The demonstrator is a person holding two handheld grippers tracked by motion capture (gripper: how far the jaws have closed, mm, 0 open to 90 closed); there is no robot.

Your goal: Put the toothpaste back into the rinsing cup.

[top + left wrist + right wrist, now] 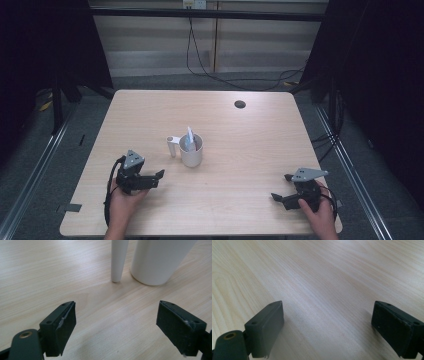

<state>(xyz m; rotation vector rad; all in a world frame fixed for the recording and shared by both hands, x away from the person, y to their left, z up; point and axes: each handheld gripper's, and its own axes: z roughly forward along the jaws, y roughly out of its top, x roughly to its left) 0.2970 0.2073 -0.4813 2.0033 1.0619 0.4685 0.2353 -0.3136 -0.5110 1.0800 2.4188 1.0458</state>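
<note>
Near the middle of the pale wood-grain table (240, 150) stands your white cup (191, 151), a smooth, slightly tapered cylinder with a matte ceramic look, upright, with a white tube (189, 138) leaning out of its mouth. Just beside it, on its left, a slim white handle-like piece (172, 145) stands on the tabletop; from the left gripper view it reads as a narrow tapering post (119, 260) with a rounded foot, close to the cup's broad curved wall (160, 261), though you cannot tell whether the two join.

Your left gripper (156, 177) sits low over the table, near the cup and to its front-left, its jaws spread wide and holding nothing; the blocky black pads (65, 322) have a dull, rubbery face. Your right gripper (281, 187) rests well apart from the cup, near the table's front-right corner, jaws likewise wide and empty above bare, streaky laminate. A round dark grommet hole (240, 104) marks the far side.
</note>
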